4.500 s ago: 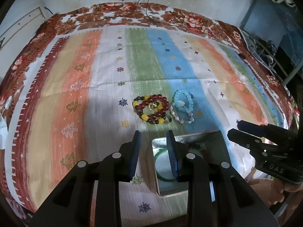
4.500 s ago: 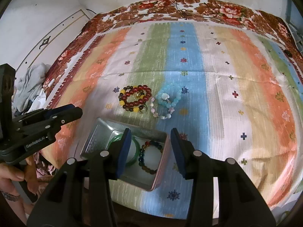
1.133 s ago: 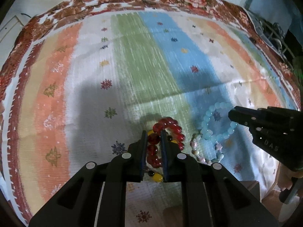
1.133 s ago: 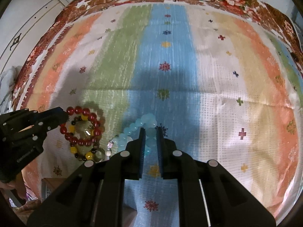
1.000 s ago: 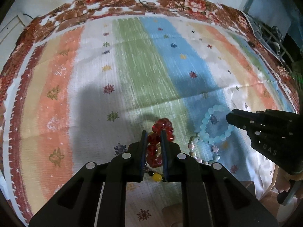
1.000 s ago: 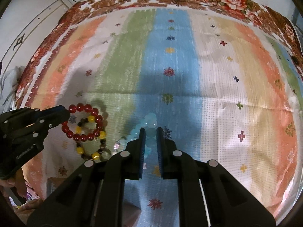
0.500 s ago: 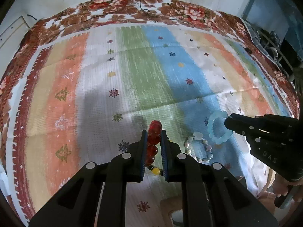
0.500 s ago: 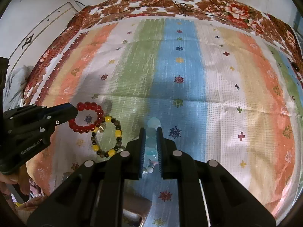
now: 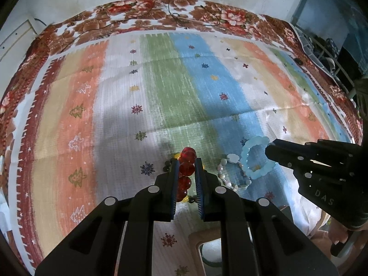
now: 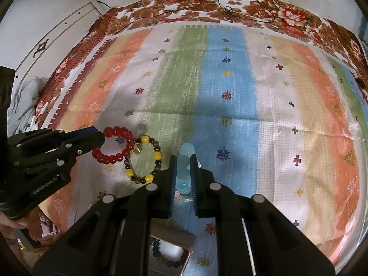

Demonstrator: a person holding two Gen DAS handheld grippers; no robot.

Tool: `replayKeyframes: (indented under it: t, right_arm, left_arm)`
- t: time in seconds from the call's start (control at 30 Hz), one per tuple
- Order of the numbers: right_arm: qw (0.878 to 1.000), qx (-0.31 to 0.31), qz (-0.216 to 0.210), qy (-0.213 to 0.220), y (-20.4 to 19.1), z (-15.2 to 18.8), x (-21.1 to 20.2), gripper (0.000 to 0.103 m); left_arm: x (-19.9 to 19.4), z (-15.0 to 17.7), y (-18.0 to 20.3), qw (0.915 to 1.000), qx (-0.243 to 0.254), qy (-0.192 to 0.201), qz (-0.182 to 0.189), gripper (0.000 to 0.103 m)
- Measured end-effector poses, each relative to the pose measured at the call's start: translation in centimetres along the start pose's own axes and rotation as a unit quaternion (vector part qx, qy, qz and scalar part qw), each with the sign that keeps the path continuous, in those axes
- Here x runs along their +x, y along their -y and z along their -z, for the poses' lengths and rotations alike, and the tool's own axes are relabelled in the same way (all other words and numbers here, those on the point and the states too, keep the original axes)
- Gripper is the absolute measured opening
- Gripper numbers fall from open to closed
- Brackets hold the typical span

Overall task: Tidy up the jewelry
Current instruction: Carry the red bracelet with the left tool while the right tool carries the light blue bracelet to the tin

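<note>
My left gripper (image 9: 186, 161) is shut on a red bead bracelet (image 9: 185, 169), held above the striped cloth; the bracelet hangs from it as a ring in the right wrist view (image 10: 113, 146). My right gripper (image 10: 183, 158) is shut on a light blue bead bracelet (image 10: 184, 170), also seen in the left wrist view (image 9: 255, 157). A yellow and dark bead bracelet (image 10: 147, 161) lies on the cloth between the grippers. A pale pearl bracelet (image 9: 232, 174) lies under the blue one. The metal box (image 10: 170, 250) near the front edge holds a multicoloured bead bracelet (image 10: 169, 258).
The striped cloth (image 9: 161, 96) covers a wide flat surface with a floral border (image 9: 161, 20) at the far side. Black cables (image 9: 170, 4) trail over the far edge. A heap of grey cloth (image 10: 20, 101) lies off the left edge.
Both grippers have shut on their bracelets and lifted them off the cloth, drawing back toward the front. The red bracelet has come free of the yellow and dark one.
</note>
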State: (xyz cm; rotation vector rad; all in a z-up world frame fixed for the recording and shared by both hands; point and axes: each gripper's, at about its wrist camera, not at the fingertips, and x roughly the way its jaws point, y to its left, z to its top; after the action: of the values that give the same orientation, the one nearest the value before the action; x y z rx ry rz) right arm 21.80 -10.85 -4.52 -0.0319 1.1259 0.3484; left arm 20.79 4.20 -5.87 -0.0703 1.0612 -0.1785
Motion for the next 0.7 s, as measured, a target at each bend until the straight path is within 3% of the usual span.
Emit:
replayKeyframes:
  t: [0.23,0.7]
  right_arm:
    - [1.000,-0.008,0.011,0.011,-0.5,0.5,-1.2,0.013]
    - [0.999,-0.017,0.008,0.033,-2.2,2.4,-4.3,0.013]
  left_arm:
    - [-1.4,0.4,0.6,0.9997,0.003,0.015,-0.017,0.013]
    - [-4.3,1.4,2.8,0.9992,0.009,0.039,-0.010,0.013]
